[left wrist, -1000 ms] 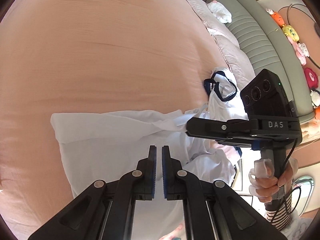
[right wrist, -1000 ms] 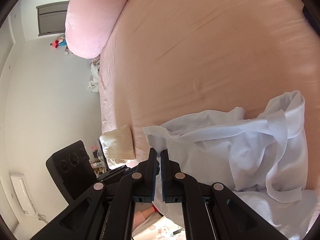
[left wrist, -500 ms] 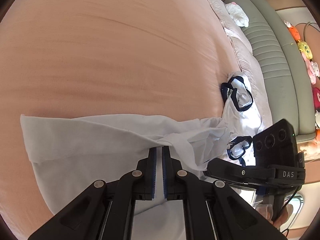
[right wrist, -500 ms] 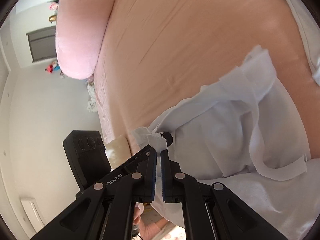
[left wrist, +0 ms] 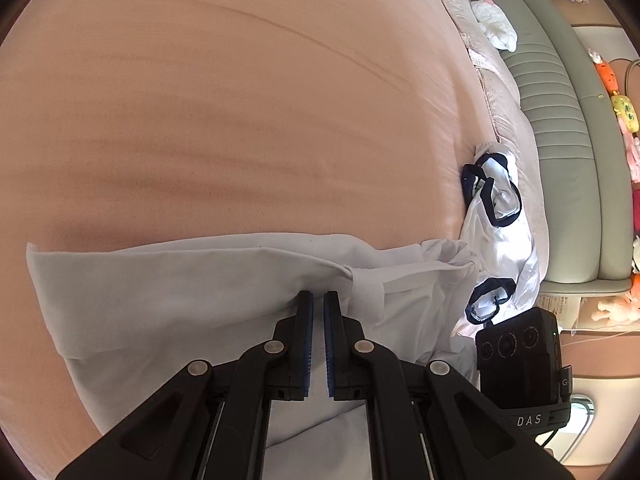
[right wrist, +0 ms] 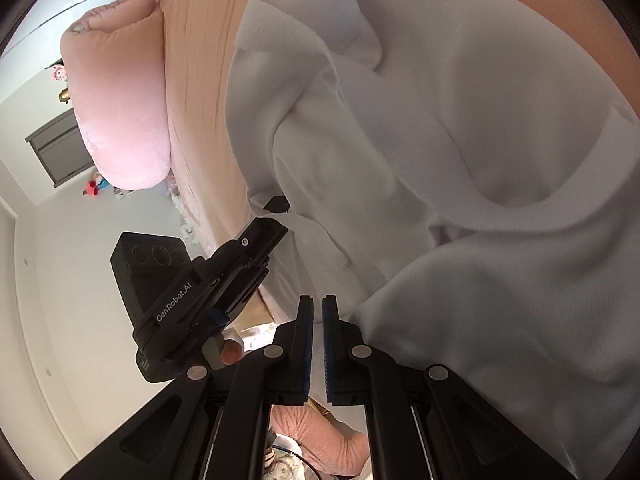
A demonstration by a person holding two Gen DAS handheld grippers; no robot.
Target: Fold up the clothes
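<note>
Black left claw (left wrist: 319, 300) with blue pads (left wrist: 307, 344), silver screws, white "GenRobot.AI" lettering.

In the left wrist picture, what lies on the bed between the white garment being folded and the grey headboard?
A second white garment with navy trim lies there, crumpled on the pink bedding, beside the white garment and short of the headboard.

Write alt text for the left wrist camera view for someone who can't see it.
The left gripper is nearly shut over a white garment spread on a peach bedsheet. A white, navy-trimmed garment lies crumpled to the right, beside a grey headboard.
</note>
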